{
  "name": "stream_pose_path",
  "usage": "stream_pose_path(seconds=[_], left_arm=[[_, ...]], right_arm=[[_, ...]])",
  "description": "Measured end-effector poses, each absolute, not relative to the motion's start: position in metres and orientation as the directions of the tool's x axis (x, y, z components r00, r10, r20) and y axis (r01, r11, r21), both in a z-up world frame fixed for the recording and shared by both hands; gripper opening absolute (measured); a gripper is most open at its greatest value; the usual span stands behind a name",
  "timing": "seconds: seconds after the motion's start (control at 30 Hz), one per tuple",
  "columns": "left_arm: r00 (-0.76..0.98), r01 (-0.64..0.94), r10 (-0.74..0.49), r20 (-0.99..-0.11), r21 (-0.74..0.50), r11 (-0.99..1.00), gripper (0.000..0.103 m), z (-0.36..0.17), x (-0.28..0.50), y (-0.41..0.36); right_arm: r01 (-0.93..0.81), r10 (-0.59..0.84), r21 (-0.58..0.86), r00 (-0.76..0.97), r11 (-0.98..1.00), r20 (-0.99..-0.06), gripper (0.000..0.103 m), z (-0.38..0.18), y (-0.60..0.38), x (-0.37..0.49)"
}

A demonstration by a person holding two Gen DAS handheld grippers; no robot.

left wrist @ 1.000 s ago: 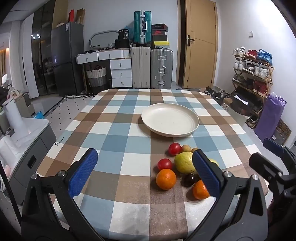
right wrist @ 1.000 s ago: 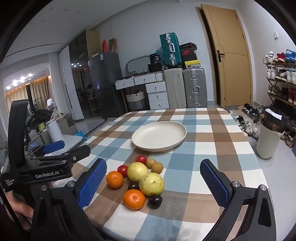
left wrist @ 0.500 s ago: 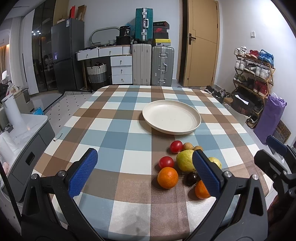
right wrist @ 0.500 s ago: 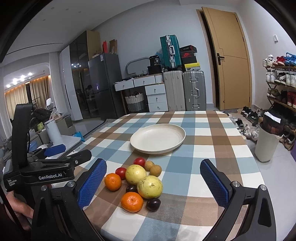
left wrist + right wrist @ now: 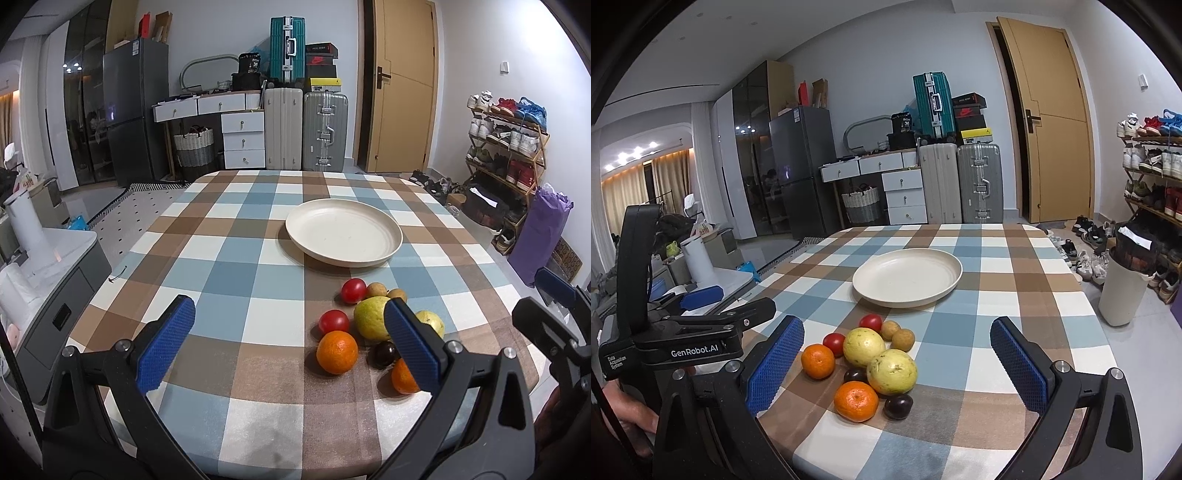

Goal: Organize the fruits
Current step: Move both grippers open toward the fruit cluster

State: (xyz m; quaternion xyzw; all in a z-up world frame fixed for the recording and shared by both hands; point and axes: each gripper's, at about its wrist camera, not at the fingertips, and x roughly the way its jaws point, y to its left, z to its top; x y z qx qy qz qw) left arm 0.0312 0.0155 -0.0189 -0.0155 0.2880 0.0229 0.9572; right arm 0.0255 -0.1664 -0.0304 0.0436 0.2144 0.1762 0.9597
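On the checked surface (image 5: 1015,291) lie nine fruits in one cluster near its near edge: two oranges (image 5: 856,401), two red tomatoes (image 5: 870,322), two yellow-green guavas (image 5: 892,372), two dark plums (image 5: 898,406) and two small brown fruits (image 5: 903,340). One cream plate (image 5: 907,282) sits bare at the centre, well apart from every edge. Left tongs (image 5: 288,343) and right tongs (image 5: 897,363) both hang released over the near edge, gripping nothing. Open cloth spreads toward the left and far edges.
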Motion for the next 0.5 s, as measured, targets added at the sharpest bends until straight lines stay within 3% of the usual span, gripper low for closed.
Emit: stream_pose_path(seconds=[0.5], left_arm=[[0.819,-0.035,0.015,-0.573,-0.023,0.999,0.102,-0.031,0.034,0.015]], right_arm=[[-0.306,0.345,0.161,0.849,0.938,-0.4,0.103,-0.033,-0.171,0.029]])
